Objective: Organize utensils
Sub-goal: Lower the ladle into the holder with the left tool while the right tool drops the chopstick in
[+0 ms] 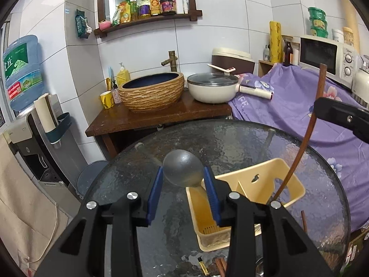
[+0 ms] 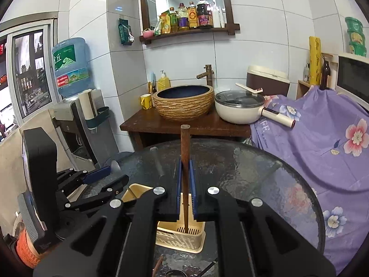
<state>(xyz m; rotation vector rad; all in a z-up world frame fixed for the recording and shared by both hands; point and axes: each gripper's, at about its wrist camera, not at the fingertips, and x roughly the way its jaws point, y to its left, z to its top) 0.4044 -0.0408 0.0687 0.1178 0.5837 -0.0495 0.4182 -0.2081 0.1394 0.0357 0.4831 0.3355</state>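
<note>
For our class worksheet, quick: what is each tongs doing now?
Left tongs: closed on the metal spoon.
Right tongs: closed on a brown chopstick.

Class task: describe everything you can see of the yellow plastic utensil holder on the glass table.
The pale yellow plastic utensil holder is an open-topped box with an inner divider, a wall cutout and a slotted drain floor. It stands upright on the round textured glass table. A brown wooden chopstick, pinched by the right gripper, reaches into it.

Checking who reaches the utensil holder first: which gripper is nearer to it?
Right. The right gripper is above the utensil holder, with its chopstick tip already inside. The left gripper, holding a spoon, is over the holder's other end, its spoon still outside.
</note>
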